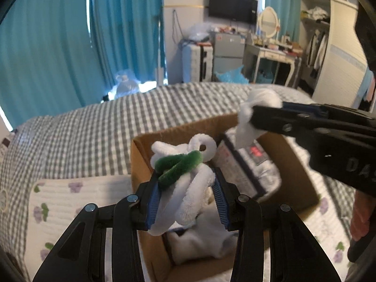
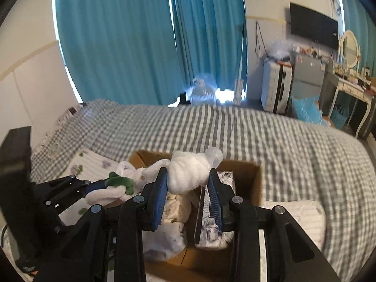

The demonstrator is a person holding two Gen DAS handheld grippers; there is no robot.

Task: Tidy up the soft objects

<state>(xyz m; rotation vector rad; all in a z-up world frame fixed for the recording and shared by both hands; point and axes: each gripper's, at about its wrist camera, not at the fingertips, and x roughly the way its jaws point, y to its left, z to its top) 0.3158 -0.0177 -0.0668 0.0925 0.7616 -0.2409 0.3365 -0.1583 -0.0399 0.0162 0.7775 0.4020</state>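
Over the cardboard box on the checked bed – left gripper clamps a white-and-green plush, right gripper a white bundle

Teal curtains, possibly a television

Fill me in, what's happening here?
A person is packing soft things into a cardboard box on a gingham-covered bed. The left claw grips a white plush toy with green trim over the box. The right claw grips a white fluffy bundle above it too.
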